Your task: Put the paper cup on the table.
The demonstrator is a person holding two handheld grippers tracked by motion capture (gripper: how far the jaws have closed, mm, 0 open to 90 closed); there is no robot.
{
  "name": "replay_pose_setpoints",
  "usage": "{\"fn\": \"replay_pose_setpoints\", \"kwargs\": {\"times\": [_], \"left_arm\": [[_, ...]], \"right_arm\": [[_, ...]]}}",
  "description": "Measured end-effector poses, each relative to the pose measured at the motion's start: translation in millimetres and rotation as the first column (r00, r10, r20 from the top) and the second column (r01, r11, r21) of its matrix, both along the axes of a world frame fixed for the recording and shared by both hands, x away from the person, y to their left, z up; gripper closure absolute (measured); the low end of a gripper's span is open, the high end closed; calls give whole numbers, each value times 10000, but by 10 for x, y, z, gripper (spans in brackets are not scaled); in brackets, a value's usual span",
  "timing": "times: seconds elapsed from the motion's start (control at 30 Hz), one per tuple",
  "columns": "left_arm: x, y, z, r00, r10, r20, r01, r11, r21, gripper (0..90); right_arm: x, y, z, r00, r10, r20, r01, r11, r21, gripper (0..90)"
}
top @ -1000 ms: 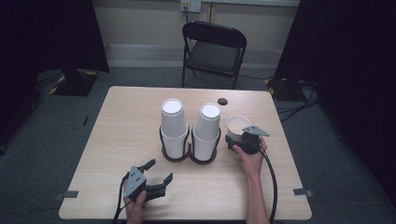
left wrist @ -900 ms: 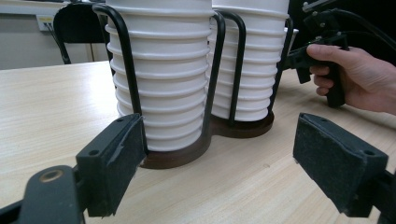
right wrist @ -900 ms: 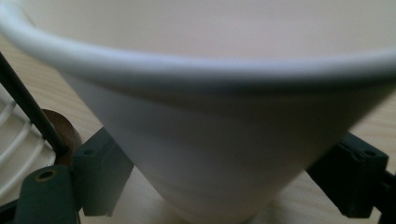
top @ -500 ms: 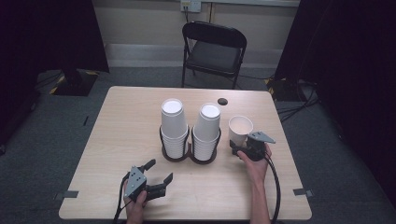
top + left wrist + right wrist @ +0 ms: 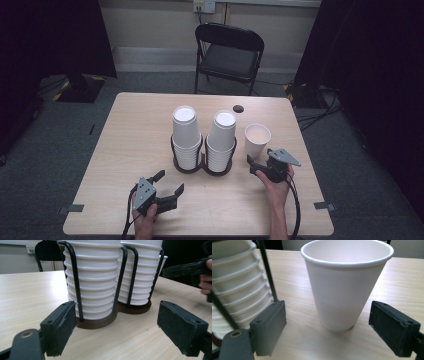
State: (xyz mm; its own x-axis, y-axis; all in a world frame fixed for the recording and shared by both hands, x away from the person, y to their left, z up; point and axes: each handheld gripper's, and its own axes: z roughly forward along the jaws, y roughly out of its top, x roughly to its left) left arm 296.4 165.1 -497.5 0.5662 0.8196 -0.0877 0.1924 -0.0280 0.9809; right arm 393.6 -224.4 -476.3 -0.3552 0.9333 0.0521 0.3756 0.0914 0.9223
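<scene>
Left gripper [image 5: 169, 184]: in my left hand at about 7 o'clock on the table, nearest me. Jaws spread wide, nothing between them. It points at the cup rack; my guess is it waits on standby.
Left pads [image 5: 60, 326]: bare in the left gripper view, both clear of the rack base.
Right gripper [image 5: 256, 167]: in my right hand at about 5 o'clock. Jaws wide apart and empty, aimed at the single cup just beyond. Probably lined up either to take the cup or just after setting it down; I cannot tell which.
Right pads [image 5: 270, 327]: they sit either side of the cup's lower part, on the near side, with a gap on both sides and no contact.
Single paper cup [image 5: 345, 282]: upright, mouth up, on the tabletop at about 3 o'clock of the rack, near it but apart. Looks empty, though the bottom of the inside is out of sight.
Cup rack [image 5: 204, 165]: table centre; dark base with wire loops holding two stacks.
Left stack [image 5: 185, 135]: cups nested upside down, the wire keeping them straight.
Right stack [image 5: 221, 140]: the same, beside it.
Small dark object [image 5: 238, 108]: at 1 o'clock near the far edge; too small to name.
Table [image 5: 130, 130]: pale wood, otherwise bare.
Chair [image 5: 227, 55]: folding, beyond the far edge at 12 o'clock.
Hard to make out: the stack tops are cut off in both gripper views, so I cannot count the cups.
</scene>
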Motion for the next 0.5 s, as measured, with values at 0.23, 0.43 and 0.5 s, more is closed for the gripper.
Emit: {"fn": "replay_pose_setpoints", "kwargs": {"times": [0.23, 0.43, 0.5], "left_arm": [[14, 7, 2, 9997, 194, -177, -195, 9998, -60, 155], [4, -7, 2, 9996, 264, -80, -264, 9996, 58, 156], [3, -6, 2, 9996, 259, -73, -259, 9997, 23, 156]], "right_arm": [[-172, 22, 71, 9993, 236, 287, -247, 9989, 387, 179], [-358, 43, 45, 9981, 177, 582, -210, 9982, 570, 175], [-418, 65, 29, 9977, 171, 649, -215, 9975, 671, 171]]}}
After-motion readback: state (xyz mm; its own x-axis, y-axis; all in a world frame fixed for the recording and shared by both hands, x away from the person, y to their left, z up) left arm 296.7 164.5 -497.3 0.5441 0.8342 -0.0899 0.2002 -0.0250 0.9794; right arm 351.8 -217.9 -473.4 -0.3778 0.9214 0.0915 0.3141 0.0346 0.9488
